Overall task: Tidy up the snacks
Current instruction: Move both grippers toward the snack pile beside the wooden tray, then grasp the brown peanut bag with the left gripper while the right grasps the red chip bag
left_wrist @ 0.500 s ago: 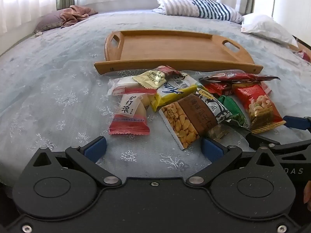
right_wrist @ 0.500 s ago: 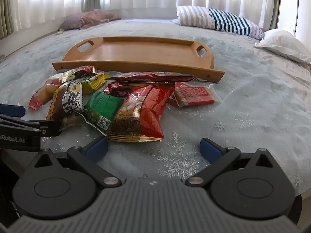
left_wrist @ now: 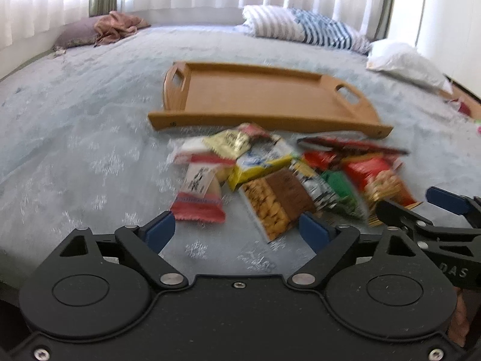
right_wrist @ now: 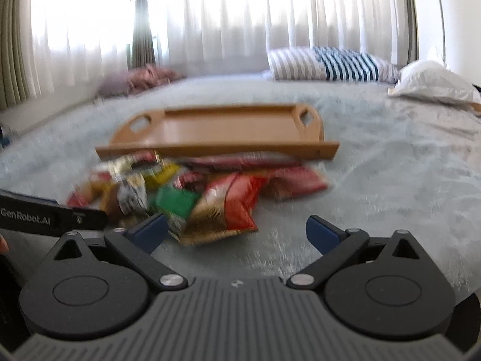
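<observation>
A pile of snack packets [left_wrist: 285, 174] lies on the bed in front of a wooden tray [left_wrist: 264, 99] with two cut-out handles. The nearest ones are a pink and white packet [left_wrist: 198, 192], a peanut bar packet [left_wrist: 276, 201] and a red nut packet [right_wrist: 228, 204]. My left gripper [left_wrist: 237, 231] is open and empty just short of the pile. My right gripper [right_wrist: 237, 231] is open and empty by the red nut packet, with the tray [right_wrist: 222, 129] behind. It also shows in the left wrist view [left_wrist: 421, 210] at the right. Both views are blurred.
The pale blue bedspread [left_wrist: 75, 138] spreads all round. A striped pillow [left_wrist: 306, 30], a white pillow [left_wrist: 402, 63] and a purple pillow with brown cloth [left_wrist: 105, 28] lie along the far edge under curtains. The left gripper's side [right_wrist: 45, 219] shows left.
Both cameras have risen and tilted up, so the pile and tray sit lower and farther in view. Both grippers stay open. The snacks have not moved.
</observation>
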Available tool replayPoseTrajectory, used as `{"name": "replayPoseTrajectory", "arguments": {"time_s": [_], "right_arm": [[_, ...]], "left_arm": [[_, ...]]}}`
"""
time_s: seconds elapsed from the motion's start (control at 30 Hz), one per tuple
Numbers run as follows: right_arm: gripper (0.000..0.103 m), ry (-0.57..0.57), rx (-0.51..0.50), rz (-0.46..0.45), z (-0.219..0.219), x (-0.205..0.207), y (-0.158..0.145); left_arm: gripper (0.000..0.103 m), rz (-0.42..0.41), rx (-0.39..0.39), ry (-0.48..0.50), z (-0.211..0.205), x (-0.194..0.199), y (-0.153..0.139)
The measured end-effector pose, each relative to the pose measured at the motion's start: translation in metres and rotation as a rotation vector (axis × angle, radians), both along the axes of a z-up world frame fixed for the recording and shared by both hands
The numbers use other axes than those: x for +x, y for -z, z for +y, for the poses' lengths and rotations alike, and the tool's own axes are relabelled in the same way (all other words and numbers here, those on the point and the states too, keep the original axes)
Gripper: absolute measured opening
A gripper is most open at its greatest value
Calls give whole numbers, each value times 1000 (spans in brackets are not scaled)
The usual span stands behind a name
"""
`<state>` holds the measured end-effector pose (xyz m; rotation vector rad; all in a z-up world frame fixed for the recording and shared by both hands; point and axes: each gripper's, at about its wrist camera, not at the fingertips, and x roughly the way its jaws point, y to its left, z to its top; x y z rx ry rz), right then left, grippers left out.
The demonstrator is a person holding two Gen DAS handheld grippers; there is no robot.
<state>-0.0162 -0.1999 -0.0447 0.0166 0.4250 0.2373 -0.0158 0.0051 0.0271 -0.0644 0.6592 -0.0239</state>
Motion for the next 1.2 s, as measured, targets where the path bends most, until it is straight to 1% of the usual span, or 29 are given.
{"name": "replayPoseTrajectory", "arguments": {"time_s": [0.07, 0.1, 0.13, 0.17, 0.23, 0.3, 0.37, 0.4, 0.47, 0.5, 0.53, 0.57, 0.63, 0.87, 0.93, 1.07, 1.2], "right_arm": [[97, 14, 4, -17, 0, 1, -3], [91, 20, 8, -14, 1, 2, -4], [86, 25, 15, -3, 1, 6, -4], [83, 29, 24, 12, 2, 9, -3], [73, 30, 50, 40, 3, 15, 0], [66, 23, 64, 54, 6, 19, 2], [60, 17, 53, 55, 11, 19, 5], [57, 16, 44, 56, 13, 20, 6], [57, 11, 34, 58, 17, 21, 8], [57, 9, 32, 59, 18, 21, 9], [57, 6, 30, 60, 19, 21, 10], [58, 6, 28, 65, 19, 22, 11], [62, 3, 40, 76, 18, 25, 12], [64, -18, 77, 82, 12, 33, 16], [65, -21, 72, 79, 13, 34, 17], [65, -25, 66, 73, 15, 35, 18], [67, -24, 50, 64, 19, 36, 19]], "left_arm": [[75, -25, -7, 24, -1, -3, -7], [63, -26, -4, 42, -2, -3, -10], [55, -18, 6, 61, -6, -3, -12], [52, -10, 18, 77, -9, -2, -12], [46, 22, 30, 106, -13, 3, -11], [46, 33, 65, 127, -20, 9, -8], [46, 31, 74, 140, -24, 14, -6], [49, 26, 77, 142, -25, 16, -6], [57, 25, 57, 142, -24, 21, -5], [66, 15, 52, 140, -24, 23, -4], [72, 0, 42, 139, -23, 23, -3], [72, -4, 50, 139, -23, 26, -1], [73, -7, 43, 143, -21, 31, 1], [74, 40, -89, 148, -10, 37, 9], [75, 53, -106, 149, -7, 35, 11], [75, 51, -118, 153, -5, 28, 11], [67, 50, -131, 163, -6, 26, 9]]}}
